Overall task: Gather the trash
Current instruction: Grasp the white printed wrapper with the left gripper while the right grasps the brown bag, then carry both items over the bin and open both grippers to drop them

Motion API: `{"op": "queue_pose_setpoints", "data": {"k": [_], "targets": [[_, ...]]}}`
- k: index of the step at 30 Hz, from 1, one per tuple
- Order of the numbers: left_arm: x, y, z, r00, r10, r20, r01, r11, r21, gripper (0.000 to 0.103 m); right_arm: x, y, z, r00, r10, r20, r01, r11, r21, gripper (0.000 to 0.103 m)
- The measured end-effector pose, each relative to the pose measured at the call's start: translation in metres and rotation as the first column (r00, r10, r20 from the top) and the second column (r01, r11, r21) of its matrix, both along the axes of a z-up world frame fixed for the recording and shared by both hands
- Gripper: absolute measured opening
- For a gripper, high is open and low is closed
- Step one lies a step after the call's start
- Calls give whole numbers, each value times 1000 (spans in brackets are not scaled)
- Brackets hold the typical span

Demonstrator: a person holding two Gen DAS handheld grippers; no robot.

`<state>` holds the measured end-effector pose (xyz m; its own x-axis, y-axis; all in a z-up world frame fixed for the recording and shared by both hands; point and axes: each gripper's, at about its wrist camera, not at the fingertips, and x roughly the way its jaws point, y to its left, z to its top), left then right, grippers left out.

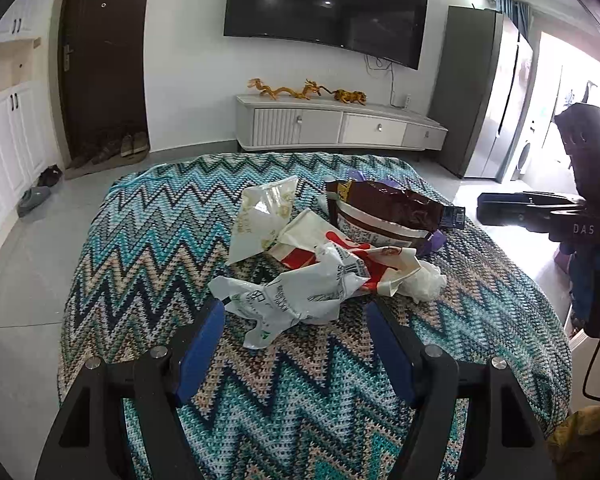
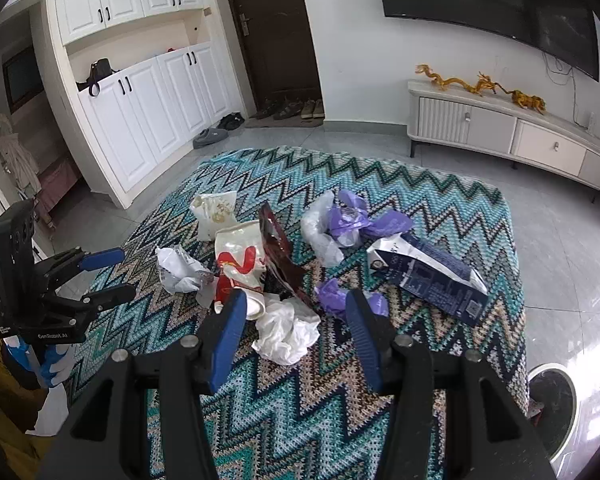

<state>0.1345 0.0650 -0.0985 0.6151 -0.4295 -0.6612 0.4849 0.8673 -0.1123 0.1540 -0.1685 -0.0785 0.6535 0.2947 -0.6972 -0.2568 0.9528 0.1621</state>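
Beyond the open right claw [image 2: 296,320], white bag [image 2: 286,330], wrappers [image 2: 240,260]

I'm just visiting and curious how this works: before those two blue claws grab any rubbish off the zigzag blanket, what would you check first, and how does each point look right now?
1. Left gripper jaws open and empty: ok.
2. Right gripper jaws open and empty: ok.
3. Something in front of the left gripper: ok, a white printed wrapper lies just ahead.
4. Something in front of the right gripper: ok, a crumpled white plastic bag lies between its fingers' line.
5. Grippers clear of each other: ok, they stand apart.
6. A bin or bag to drop trash into: cannot tell, none shows.
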Motion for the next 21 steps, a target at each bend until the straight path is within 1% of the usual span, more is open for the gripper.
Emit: {"op": "queue_pose_setpoints", "data": {"k": [4,6,8,12,15,17,18,19,20,21], "targets": [[14,-13,-2,1000,-17,-4,17,1000,10,71,17,12,-8,999,42,-14,-42,999,-7,50],[22,-18,-5,1000,-16,-11,16,1000,15,63,24,17,-10,998,57,-15,-57,998,-11,50],[31,-21,-11,999,-18,-35,18,1000,11,53,34,22,-12,997,71,-17,-71,997,-17,50],[43,-24,-25,996,-15,-87,15,1000,-2,46,52,30,-21,995,94,-35,-95,995,-23,50],[45,-24,-29,995,-17,-103,16,1000,-14,39,63,34,-31,993,104,-55,-105,994,-26,48],[44,-24,-30,994,-18,-110,16,1000,-17,26,66,36,-37,992,112,-60,-113,993,-22,26],[43,-23,-30,993,-18,-119,14,1000,-27,24,66,38,-39,992,112,-57,-113,993,-26,23],[42,-21,-30,992,-17,-123,13,999,-40,19,66,38,-40,992,112,-51,-114,993,-26,15],[41,-21,-30,992,-15,-123,10,999,-44,15,65,38,-40,993,112,-44,-113,993,-20,9],[39,-20,-28,993,-10,-117,5,999,-45,14,63,38,-38,993,113,-34,-113,993,-18,8]]}}
